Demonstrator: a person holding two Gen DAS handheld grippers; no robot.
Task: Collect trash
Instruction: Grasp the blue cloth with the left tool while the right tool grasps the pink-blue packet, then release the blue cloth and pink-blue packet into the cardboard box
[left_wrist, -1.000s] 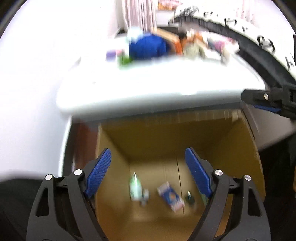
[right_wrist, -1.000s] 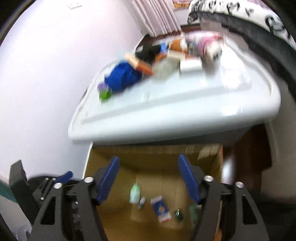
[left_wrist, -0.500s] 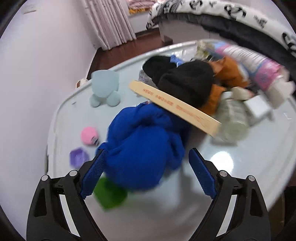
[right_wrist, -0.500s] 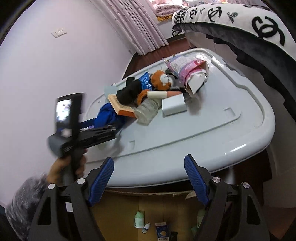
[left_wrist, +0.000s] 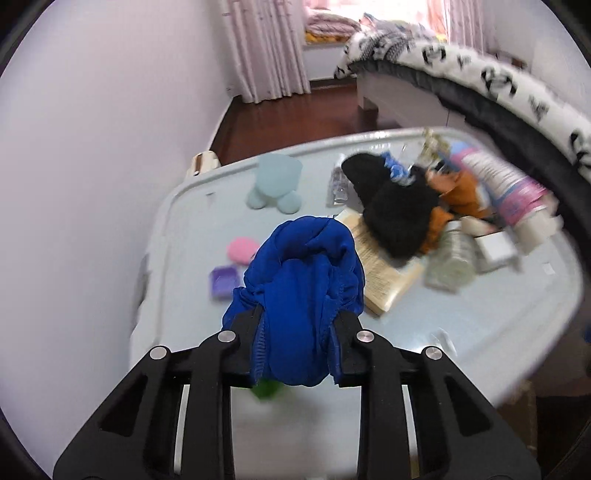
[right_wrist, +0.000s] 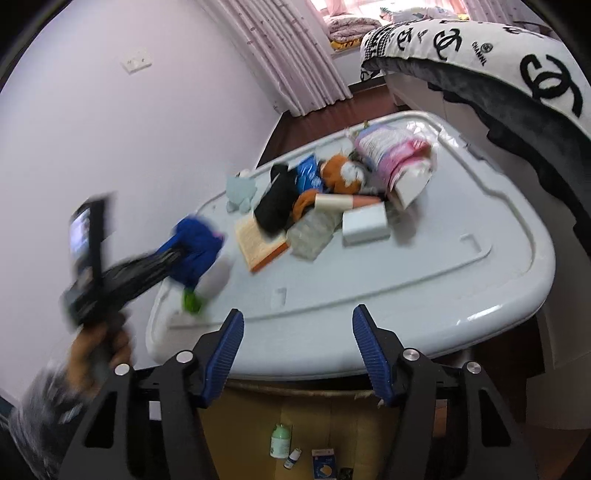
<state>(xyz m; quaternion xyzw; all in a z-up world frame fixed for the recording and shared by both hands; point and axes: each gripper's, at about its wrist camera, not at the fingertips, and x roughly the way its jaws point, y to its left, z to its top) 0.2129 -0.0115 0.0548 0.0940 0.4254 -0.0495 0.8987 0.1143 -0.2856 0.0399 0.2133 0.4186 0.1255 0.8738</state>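
The left tongs (left_wrist: 297, 343) are clenched on a bundle of blue cloth (left_wrist: 303, 280), which bulges up between the fingers at the near left part of the pale surface (left_wrist: 480, 325), so the step in hand looks like the pick-up of one piece of trash. A single green scrap (left_wrist: 266, 388) shows just under the cloth; whether it is caught in the grip or only lying beneath cannot be told. The right tongs (right_wrist: 297, 354) are released and carry nothing, hanging off the near edge of the surface above the cardboard box (right_wrist: 251, 413) on the floor below. The box already holds about four small things: one green-capped bottle (right_wrist: 280, 441), one small dropper bottle (right_wrist: 293, 458), one blue carton (right_wrist: 323, 466) and one dark object at the lower edge, too cut off to name. The next move, by judgement, calls for lifting the cloth clear of the surface, carrying it back over the near edge and letting it go over the box, with care that the loose folds do not drag neighbours along. Just beyond the cloth lie one purple square piece (left_wrist: 223, 282) and one pink round piece (left_wrist: 242, 250), then one open book (left_wrist: 384, 277) with one black garment (left_wrist: 395, 206) across it. Farther back sit one pale teal toy (left_wrist: 275, 184), one orange plush (right_wrist: 341, 173), one white box (right_wrist: 365, 225), one clear crumpled bag (right_wrist: 314, 232) and one pink-and-white packet (right_wrist: 391, 155).
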